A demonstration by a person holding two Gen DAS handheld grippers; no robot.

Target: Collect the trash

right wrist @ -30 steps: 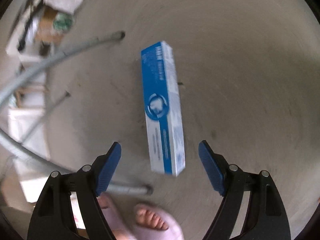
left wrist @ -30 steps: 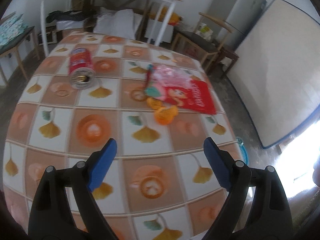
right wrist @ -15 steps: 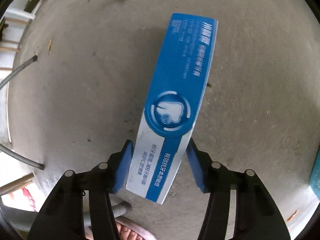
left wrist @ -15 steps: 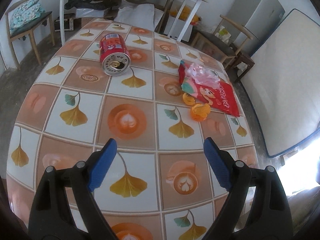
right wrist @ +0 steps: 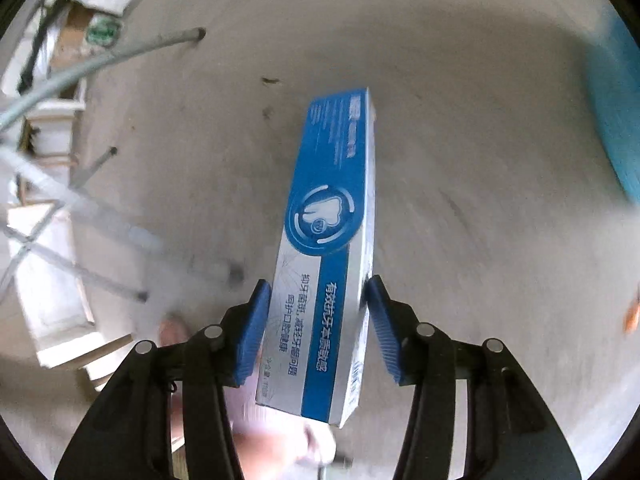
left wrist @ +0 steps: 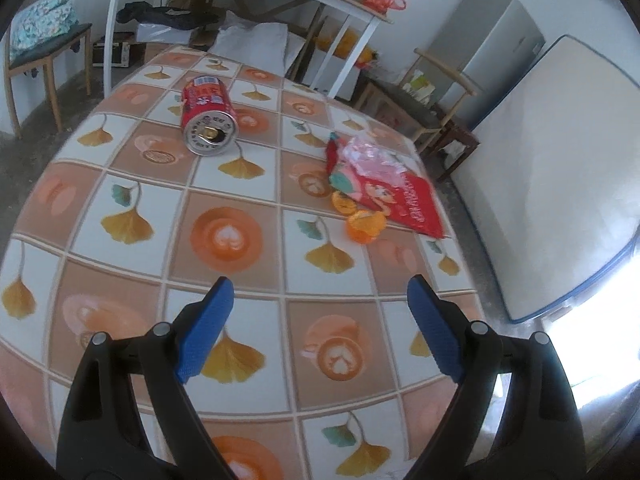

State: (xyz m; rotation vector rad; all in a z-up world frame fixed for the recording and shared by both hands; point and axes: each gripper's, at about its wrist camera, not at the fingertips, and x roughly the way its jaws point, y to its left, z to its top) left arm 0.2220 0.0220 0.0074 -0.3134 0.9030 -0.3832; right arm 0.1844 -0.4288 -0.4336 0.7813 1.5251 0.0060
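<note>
- left gripper (left wrist: 318,312) hangs over the patterned table (left wrist: 120,184), jaws spread wide, nothing between them
- going left to right on the table: red can (left wrist: 206,114) on its side, then a red snack wrapper (left wrist: 404,200) with crumpled pink plastic (left wrist: 370,154) on top, orange peel bits (left wrist: 362,224) just beside it
- right gripper (right wrist: 318,312) is clamped on the blue toothpaste box (right wrist: 332,216), pads on both its long sides, held over the concrete floor (right wrist: 480,120)

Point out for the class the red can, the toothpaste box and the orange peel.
red can (left wrist: 209,112), left wrist view, on its printed side.
toothpaste box (right wrist: 326,256), right wrist view, on its blue front face.
orange peel (left wrist: 365,226), left wrist view, on its larger piece.
</note>
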